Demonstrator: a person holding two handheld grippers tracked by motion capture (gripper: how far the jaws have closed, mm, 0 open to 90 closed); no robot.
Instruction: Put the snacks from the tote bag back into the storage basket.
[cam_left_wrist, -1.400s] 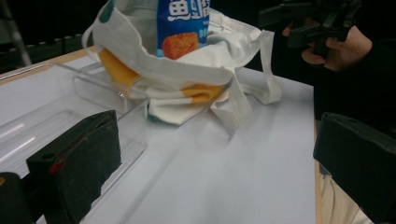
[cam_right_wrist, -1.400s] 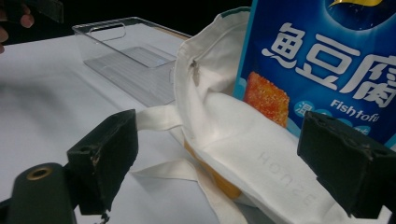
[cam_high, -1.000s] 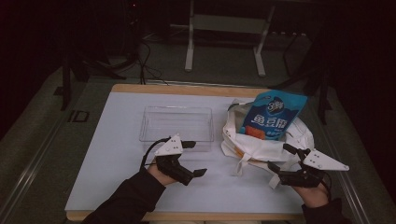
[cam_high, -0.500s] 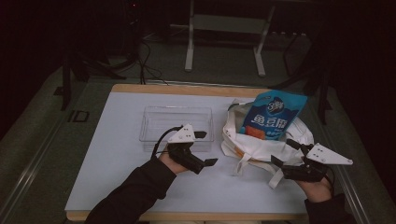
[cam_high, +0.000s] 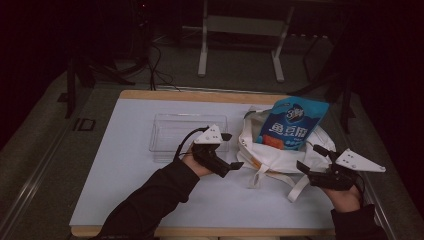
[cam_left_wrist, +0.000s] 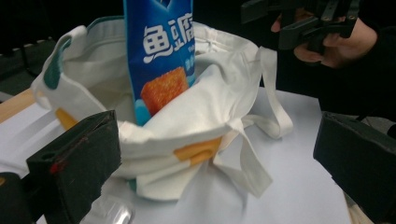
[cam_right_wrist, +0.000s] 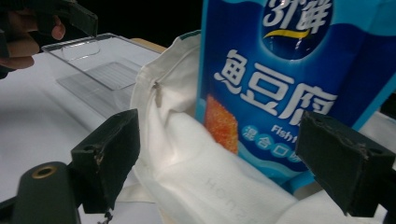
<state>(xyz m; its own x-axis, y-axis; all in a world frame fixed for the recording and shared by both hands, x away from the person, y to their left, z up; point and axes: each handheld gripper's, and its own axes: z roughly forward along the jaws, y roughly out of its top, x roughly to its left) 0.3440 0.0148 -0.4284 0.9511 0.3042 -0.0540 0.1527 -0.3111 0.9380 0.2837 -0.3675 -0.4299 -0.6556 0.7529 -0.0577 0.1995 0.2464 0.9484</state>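
Blue snack pouch (cam_high: 292, 125) sits upright in white cloth tote bag (cam_high: 280, 157) nr counter's (cam_high: 125, 190) right edge. We've left gripper (cam_high: 235, 159) & right gripper (cam_high: 306, 161) jaws apart, empty; pouch not yet out.

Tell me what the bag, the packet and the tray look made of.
Bag: soft white cloth, probably cotton canvas; it creases and slumps. Packet: glossy printed plastic film, judging by its sheen. Tray: clear rigid plastic; the table shows through.
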